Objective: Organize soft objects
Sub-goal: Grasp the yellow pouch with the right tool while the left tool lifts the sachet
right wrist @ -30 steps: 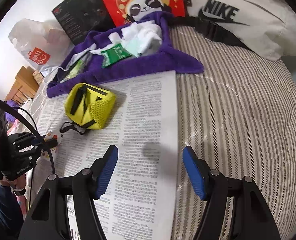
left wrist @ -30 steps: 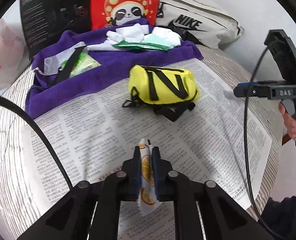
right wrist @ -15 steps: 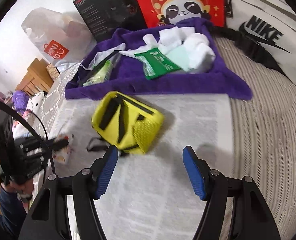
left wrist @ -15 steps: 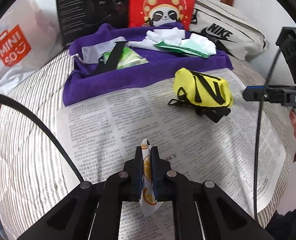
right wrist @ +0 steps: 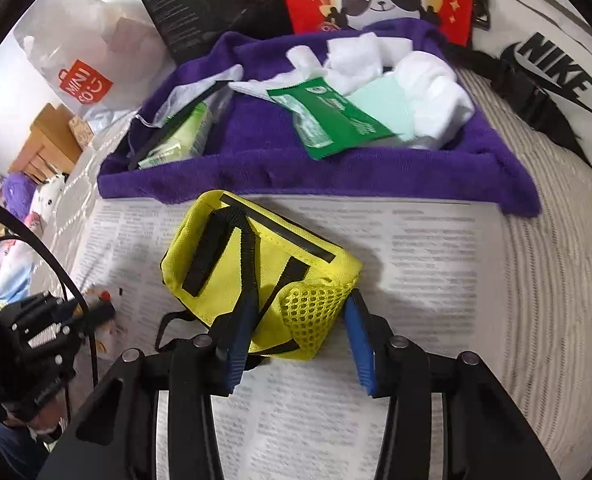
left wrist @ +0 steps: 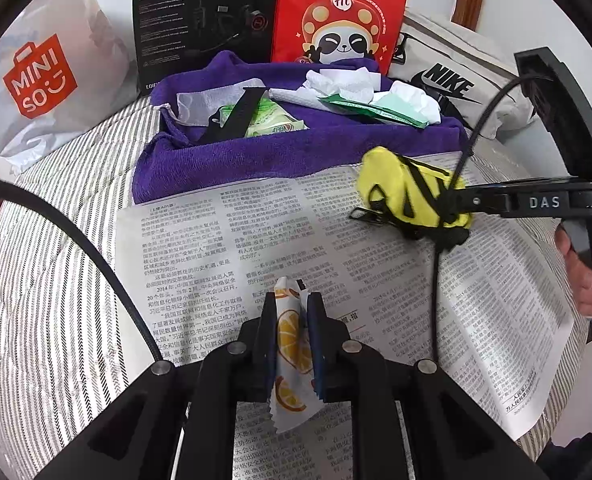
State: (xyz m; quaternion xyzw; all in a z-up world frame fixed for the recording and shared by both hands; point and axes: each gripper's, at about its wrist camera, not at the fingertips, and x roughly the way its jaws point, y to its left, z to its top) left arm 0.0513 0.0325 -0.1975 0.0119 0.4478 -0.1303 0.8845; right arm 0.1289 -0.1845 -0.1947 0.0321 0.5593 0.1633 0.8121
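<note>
A small white packet printed with orange slices stands between the pads of my left gripper, low over the newspaper. Its jaws are opening, but the pads still touch the packet. A yellow pouch with black straps and a mesh end lies on the paper, just in front of the purple towel. My right gripper straddles its mesh end, and the jaws are closing around it. From the left wrist view, that gripper reaches onto the pouch from the right.
White tissues, a green packet and a wipes pack lie on the towel. Behind stand a Miniso bag, a black box, a red panda bag and a Nike bag. Striped bedding surrounds the paper.
My right gripper has moved left over the paper to the yellow pouch and narrowed its jaws around it. The left gripper still holds the packet, its pads slightly wider apart.
</note>
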